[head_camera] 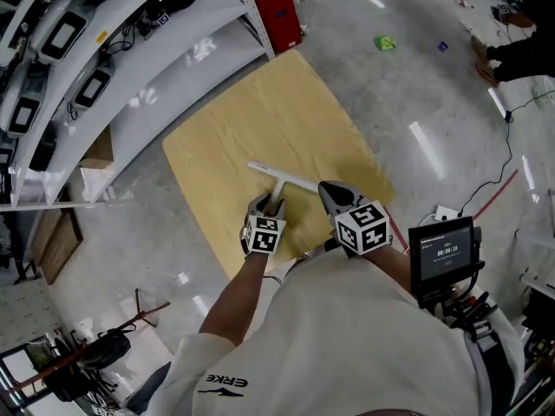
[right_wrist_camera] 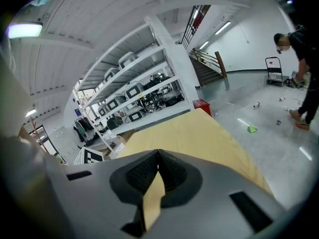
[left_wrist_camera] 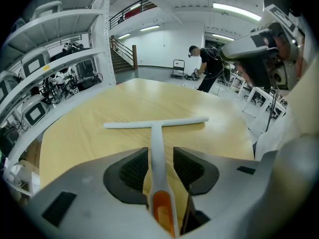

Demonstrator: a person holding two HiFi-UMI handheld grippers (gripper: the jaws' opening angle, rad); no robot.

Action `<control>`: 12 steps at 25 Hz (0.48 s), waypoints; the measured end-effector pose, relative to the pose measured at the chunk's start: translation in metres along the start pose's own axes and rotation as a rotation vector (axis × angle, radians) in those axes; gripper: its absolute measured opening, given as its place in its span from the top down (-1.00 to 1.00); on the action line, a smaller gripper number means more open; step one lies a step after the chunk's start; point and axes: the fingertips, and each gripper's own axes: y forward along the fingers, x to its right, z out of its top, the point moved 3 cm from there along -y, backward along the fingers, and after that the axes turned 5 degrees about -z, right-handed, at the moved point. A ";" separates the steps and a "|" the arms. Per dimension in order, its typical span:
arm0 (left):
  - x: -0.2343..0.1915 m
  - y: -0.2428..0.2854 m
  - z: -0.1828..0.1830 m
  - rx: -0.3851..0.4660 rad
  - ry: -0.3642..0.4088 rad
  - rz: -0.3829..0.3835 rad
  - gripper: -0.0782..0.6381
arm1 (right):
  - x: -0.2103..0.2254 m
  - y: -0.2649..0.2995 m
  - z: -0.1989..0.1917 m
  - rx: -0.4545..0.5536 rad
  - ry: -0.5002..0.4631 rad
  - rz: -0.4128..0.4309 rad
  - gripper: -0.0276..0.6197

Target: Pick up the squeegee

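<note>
View from a head camera looking steeply down. A pale yellow wooden table [head_camera: 260, 120] fills the middle of the frame, set on a shiny grey floor. White shelves [head_camera: 173, 50] run along the upper left.

A white, T-shaped squeegee [head_camera: 282, 183] lies flat on the table just below the centre of the frame. Its long crossbar points toward the top of the picture and its handle runs back toward the person.

The left gripper [head_camera: 269, 204] is lowered over the handle, at lower centre. In the left gripper view its jaws stand wide apart. The squeegee [left_wrist_camera: 155, 133] handle runs straight up the gap between the two dark ribbed pads, and neither pad presses on it yet. It straddles the handle but has no hold. An orange inset shows in the handle at the bottom of that view.

The right gripper [head_camera: 328, 189] hovers just to the right, above the table and off the squeegee. In the right gripper view its jaws are clenched, tips meeting, with nothing between them.

The squeegee looks like light, stiff plastic, so it should lift easily and keep its shape. The handle is slim and smooth and could slip or twist in a loose grip. The best hold is probably on the handle's straight middle, fairly close to the crossbar, so the wide head does not tip downward. Whether the crossbar carries a soft edge cannot be made out.
</note>
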 end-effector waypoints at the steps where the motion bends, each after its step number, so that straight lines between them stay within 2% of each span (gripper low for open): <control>1: -0.001 0.001 -0.001 -0.005 0.001 0.002 0.40 | 0.001 0.000 0.000 0.001 0.001 -0.002 0.90; 10: -0.006 0.005 -0.009 -0.030 0.001 0.034 0.42 | 0.008 0.000 -0.001 0.013 0.006 -0.015 0.90; 12: -0.007 0.004 -0.010 -0.026 -0.001 0.045 0.49 | 0.009 0.001 -0.001 0.014 0.004 -0.013 0.90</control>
